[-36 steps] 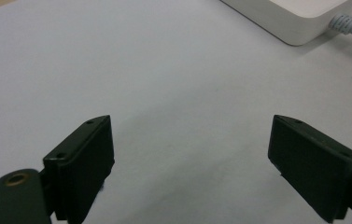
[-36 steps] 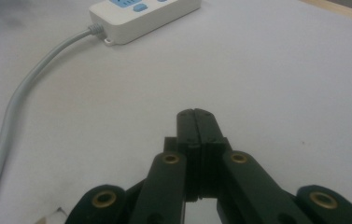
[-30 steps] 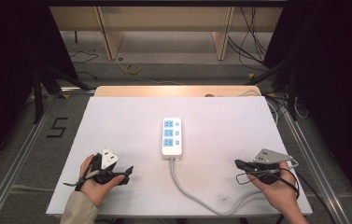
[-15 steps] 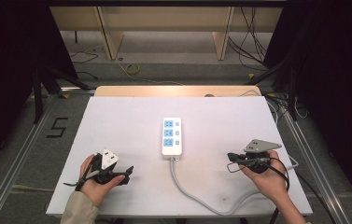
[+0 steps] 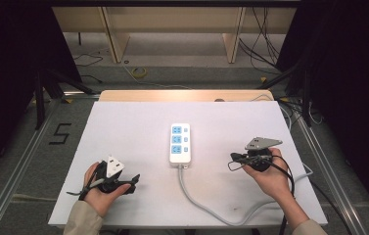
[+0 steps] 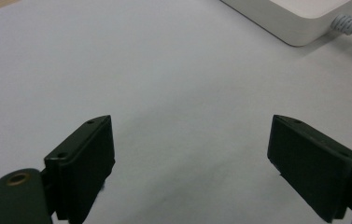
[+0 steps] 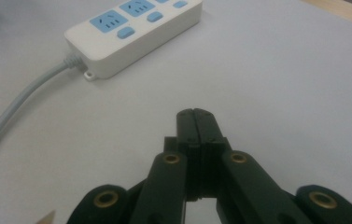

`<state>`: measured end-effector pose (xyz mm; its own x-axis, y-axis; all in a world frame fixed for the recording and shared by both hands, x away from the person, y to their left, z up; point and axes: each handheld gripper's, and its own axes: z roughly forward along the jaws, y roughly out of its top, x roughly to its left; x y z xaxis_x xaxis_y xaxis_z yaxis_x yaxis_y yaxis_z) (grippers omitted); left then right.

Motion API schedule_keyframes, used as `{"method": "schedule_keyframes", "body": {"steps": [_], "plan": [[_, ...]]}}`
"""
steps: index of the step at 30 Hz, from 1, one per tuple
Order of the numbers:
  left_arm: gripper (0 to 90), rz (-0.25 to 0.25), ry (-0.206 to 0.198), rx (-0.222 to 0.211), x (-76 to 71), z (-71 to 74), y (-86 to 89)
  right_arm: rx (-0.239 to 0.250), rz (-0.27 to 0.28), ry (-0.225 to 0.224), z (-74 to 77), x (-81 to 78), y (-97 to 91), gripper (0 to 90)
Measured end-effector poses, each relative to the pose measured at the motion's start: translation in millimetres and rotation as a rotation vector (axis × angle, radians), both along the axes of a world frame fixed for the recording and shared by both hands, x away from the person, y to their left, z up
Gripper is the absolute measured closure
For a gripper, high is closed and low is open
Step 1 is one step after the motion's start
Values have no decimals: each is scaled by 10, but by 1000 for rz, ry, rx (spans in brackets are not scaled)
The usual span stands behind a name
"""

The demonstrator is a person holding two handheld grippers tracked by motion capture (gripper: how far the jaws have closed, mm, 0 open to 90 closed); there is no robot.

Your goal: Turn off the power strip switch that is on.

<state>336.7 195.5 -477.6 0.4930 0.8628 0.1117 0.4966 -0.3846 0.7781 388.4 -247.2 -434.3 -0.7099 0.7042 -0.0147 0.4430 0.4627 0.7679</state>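
- The power strip (image 5: 180, 142) lies flat near the middle of the white worktop (image 5: 123, 127), its sockets and switches facing up and its grey cord (image 5: 206, 205) curling from the near end toward the person's right.
- The right tool (image 5: 234, 157) hangs just above the worktop to the strip's right, near it but not touching — its jaws are pressed together with nothing between them, as the right gripper view shows plainly, with the strip (image 7: 131, 35) ahead and to the left of the tips.
- The left tool (image 5: 134, 179) rests low on the worktop, well apart from the strip on the other side; its jaws stand wide and empty in the left gripper view, where a corner of the strip (image 6: 290, 18) shows at the top edge.
- The step in hand looks like the approach: the right tool is pointed at the strip, probably to press a switch with its closed tip.
- The next move calls for a level reach toward the strip, then a careful descent onto one small blue button — aim matters, since the buttons sit close beside the sockets.
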Motion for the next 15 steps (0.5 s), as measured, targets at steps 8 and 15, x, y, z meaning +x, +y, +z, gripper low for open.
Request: {"method": "schedule_keyframes", "body": {"steps": [8,15], "plan": [[145,-2,-2,1,-1,4,1,-14,2,-5,58,105,107,900],[145,1,-1,2,0,4,5,-19,8,-8,79,191,195,900]]}}
